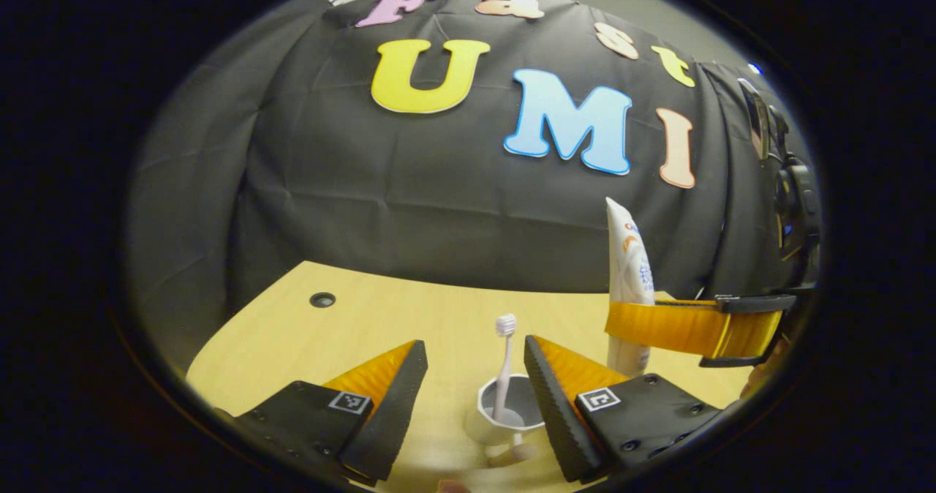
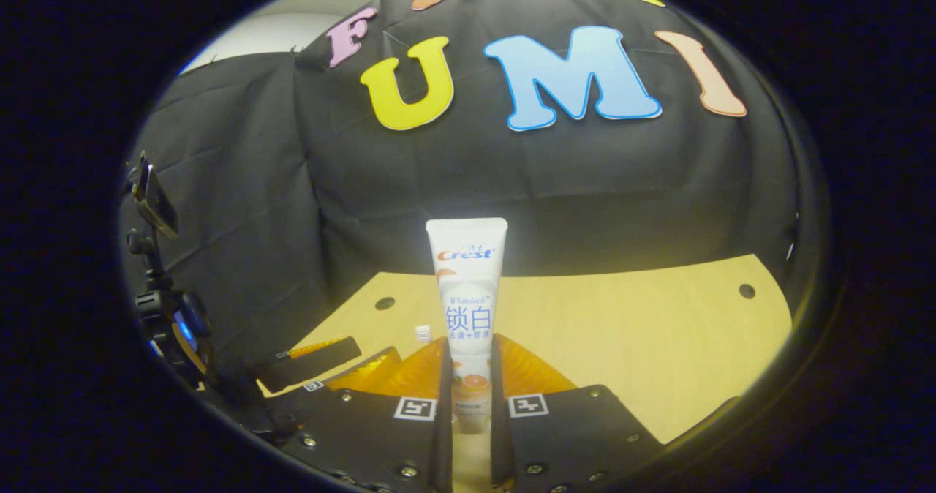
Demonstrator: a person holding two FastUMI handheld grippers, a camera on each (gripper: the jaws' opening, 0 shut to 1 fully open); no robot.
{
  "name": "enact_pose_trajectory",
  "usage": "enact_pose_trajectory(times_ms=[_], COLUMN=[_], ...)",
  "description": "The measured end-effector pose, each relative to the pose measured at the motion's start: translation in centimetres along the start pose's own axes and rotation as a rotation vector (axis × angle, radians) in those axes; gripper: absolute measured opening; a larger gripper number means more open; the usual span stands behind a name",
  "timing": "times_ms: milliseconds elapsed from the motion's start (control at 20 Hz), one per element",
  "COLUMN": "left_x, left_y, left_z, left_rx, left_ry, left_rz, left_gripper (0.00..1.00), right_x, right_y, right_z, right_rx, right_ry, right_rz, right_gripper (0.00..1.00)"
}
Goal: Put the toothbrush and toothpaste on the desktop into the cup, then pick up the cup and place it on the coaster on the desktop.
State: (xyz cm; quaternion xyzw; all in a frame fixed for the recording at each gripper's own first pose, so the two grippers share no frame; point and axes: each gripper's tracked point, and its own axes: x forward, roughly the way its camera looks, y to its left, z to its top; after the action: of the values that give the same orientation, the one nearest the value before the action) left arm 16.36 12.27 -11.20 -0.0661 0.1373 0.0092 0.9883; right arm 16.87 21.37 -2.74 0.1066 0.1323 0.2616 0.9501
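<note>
A white cup [image 1: 484, 421] stands on the wooden desktop [image 1: 351, 332], and a white toothbrush [image 1: 504, 361] rests upright in it, bristles up. My left gripper [image 1: 475, 344] is open, one finger on each side of the cup, touching neither. To the right, the right gripper [image 1: 687, 328] holds the white toothpaste tube [image 1: 627, 273] upright above the desk, beside the cup. In the right gripper view the toothpaste tube [image 2: 468, 295] stands between the fingers of my right gripper [image 2: 468, 350], both pressing on its lower part. The toothbrush head [image 2: 423, 332] peeks out just left of the tube.
The desktop [image 2: 658, 332] has small round cable holes [image 1: 322, 300] [image 2: 746, 290] [image 2: 384, 303]. A stand with a mounted device [image 2: 157, 208] [image 1: 760, 120] rises at the desk's side. Black cloth closes off the back.
</note>
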Motion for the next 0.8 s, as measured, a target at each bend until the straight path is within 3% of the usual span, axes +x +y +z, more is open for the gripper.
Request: enact_pose_trajectory(times_ms=[300, 800], left_x=[-1.5, -2.7], left_y=[2.7, 6.3], left_z=[0.9, 0.4], left_rx=[-0.021, -0.048], left_ry=[-0.013, -0.004], left_rz=[0.045, 0.095], left_gripper=[0.87, 0.87], right_x=[3.2, 5.8], right_y=[2.1, 3.8], right_z=[-0.1, -4.0], right_rx=[0.018, -0.107], right_ry=[-0.009, 0.054], right_rz=[0.037, 0.03], right_gripper=[0.21, 0.24])
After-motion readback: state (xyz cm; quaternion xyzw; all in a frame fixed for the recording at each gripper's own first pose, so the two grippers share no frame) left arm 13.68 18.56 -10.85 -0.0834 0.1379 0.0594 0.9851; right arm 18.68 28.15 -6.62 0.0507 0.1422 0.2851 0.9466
